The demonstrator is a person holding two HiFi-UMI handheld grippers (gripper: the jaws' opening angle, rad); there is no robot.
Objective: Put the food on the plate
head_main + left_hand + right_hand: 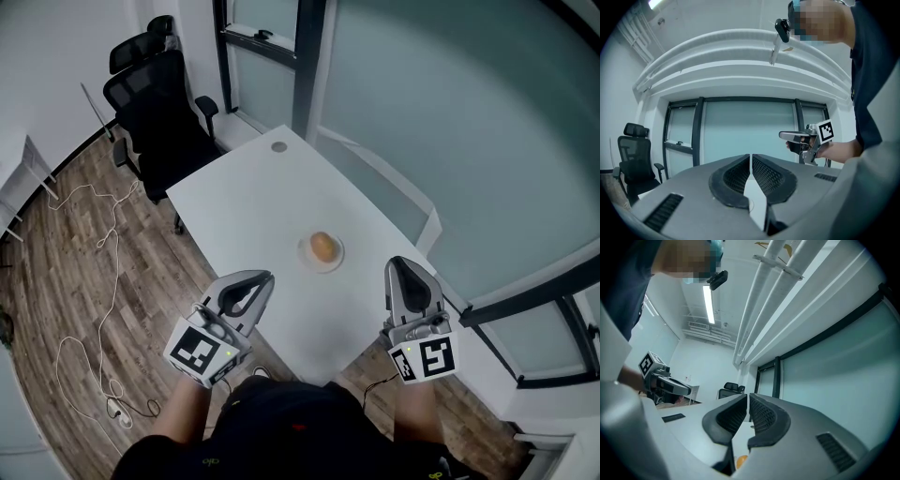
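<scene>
While the left gripper (257,285) and the right gripper (407,270) hang side by side above the near end of the table (246,195), each has its jaws pressed together with nothing between them; each gripper's own view shows the two dark ribbed pads meeting along a thin seam. The food (322,247) is a small rounded lump, orange-brown and smooth, with a lighter sheen on top. It sits in the middle of a small round white plate (306,255), which stands on the bare white tabletop. The plate lies ahead of both grippers and between them, apart from each and somewhat nearer the left one's tips. In the right gripper view, a sliver of the orange food peeks out low down, below the closed pads. The person's forearms reach in from the bottom of the head view behind the marker cubes. Farther off, two black office chairs (157,101) stand past the far left corner of the table, a pale cable (101,246) loops over the wooden floor (56,309) on the left, and a frosted glass wall (450,122) runs along the right.
</scene>
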